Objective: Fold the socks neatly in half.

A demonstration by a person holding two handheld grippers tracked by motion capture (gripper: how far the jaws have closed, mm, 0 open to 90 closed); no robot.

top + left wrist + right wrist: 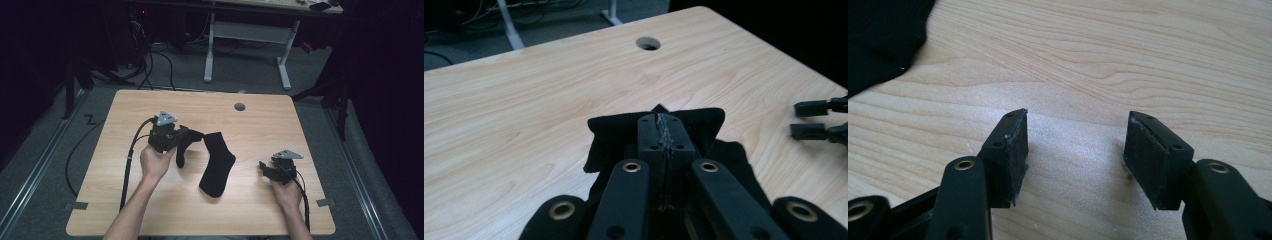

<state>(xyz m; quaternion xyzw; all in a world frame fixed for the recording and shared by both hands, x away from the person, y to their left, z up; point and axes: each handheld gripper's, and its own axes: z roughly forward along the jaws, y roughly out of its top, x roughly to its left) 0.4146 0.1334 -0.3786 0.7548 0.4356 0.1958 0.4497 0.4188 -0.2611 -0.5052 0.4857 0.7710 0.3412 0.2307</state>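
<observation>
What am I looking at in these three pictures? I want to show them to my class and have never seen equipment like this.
No robot here: a person at a wooden table holds a hand-held gripper in each hand, each with two black fingers and its own camera.

The wide picture is taken from above the person's side, with the forearms coming in from the bottom. The other two look along each gripper's fingers.

The left gripper is shut on a black sock, lifted so that it hangs from the fingers. A second black sock lies flat mid-table. The right gripper is open with nothing between its fingers, low over bare wood at the right. A round hole sits near the table's far edge.
</observation>
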